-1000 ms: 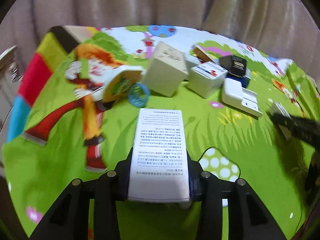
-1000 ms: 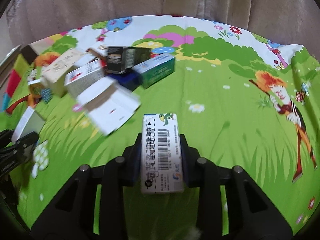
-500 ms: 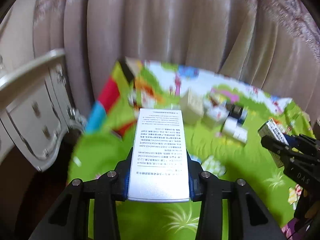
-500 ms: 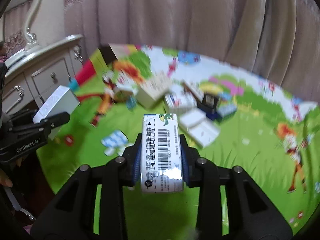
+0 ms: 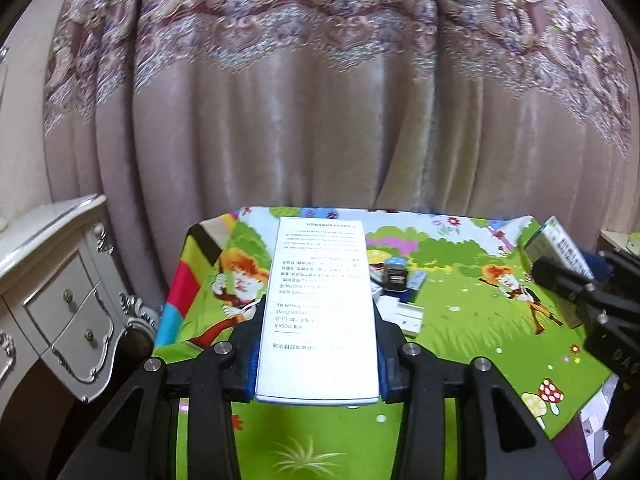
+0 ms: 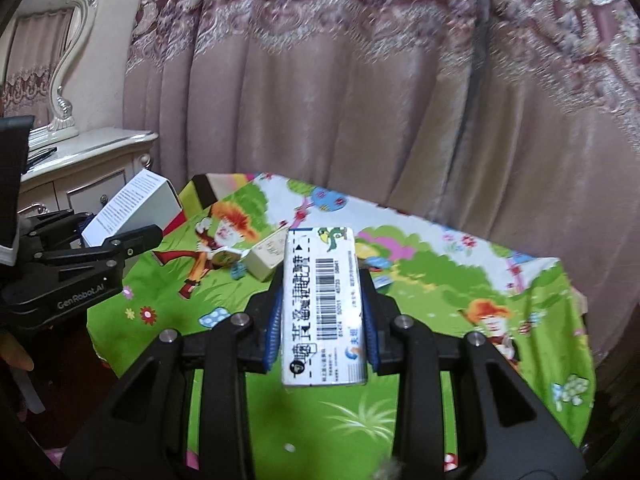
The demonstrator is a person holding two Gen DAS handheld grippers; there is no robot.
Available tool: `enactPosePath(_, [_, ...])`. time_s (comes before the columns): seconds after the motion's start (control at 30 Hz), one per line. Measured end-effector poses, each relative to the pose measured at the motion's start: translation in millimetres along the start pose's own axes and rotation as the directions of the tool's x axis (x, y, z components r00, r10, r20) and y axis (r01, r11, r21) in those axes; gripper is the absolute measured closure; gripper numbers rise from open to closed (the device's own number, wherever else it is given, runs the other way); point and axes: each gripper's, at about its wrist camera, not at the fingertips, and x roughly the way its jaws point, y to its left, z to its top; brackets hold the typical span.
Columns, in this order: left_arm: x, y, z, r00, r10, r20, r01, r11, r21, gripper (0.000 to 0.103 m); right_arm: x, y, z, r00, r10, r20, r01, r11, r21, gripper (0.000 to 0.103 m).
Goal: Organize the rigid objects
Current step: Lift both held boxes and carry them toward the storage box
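My left gripper [image 5: 318,320] is shut on a flat white box [image 5: 320,300] printed with small text, held high above the table. My right gripper [image 6: 322,312] is shut on a narrow white box [image 6: 322,312] with a barcode and a green bird. Each gripper shows in the other's view: the right one [image 5: 560,276] at the right edge with its box [image 5: 560,246], the left one [image 6: 116,236] at the left with its box [image 6: 132,208]. Several boxes lie on the cartoon play mat [image 5: 460,312]: a black box [image 5: 394,274], a white one [image 5: 404,314], a beige carton [image 6: 266,258].
A pink patterned curtain [image 5: 320,120] hangs behind the table. A white ornate cabinet with drawers [image 5: 52,300] stands to the left, with a mirror stand [image 6: 64,60] on top. A small blue ring [image 6: 238,271] lies by the beige carton. A fingertip [image 6: 16,354] shows at the left edge.
Both grippers have risen and pulled back from the mat with their boxes still held. The pile of boxes now looks small and far away, and the curtain fills the upper view.
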Motion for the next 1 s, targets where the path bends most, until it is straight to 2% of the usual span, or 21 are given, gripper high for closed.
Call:
enactPosePath(0.23, [-11,-45,3,0.998,-0.066,0.013,0.065,0.995,0.073,0.061,-37,-31,-14,0.996,-0.084,0.018,0.083,0.996,0.022,0.066])
enactPosePath(0.4, [-21,-80,4,0.992,-0.121,0.027,0.116,0.984,0.134,0.061,-62,-54,-28,0.989,-0.145,0.026,0.144,0.989,0.038,0.066])
enactPosePath(0.53, [-24,-109,0,0.986,-0.166,0.01,0.161,0.97,0.18,0.061,-76,-72,-41,0.983,-0.182,0.011,0.181,0.981,0.063,0.066])
enactPosePath(0.8, [-30,-167,-12,0.964,-0.262,-0.036,0.262,0.926,0.273,0.061,-101,-107,-76,0.968,-0.246,-0.048,0.25,0.959,0.131,0.066])
enactPosePath(1.0, [-36,-213,-24,0.938,-0.337,-0.085,0.345,0.875,0.338,0.061,-127,-131,-102,0.95,-0.3,-0.089,0.311,0.934,0.177,0.066])
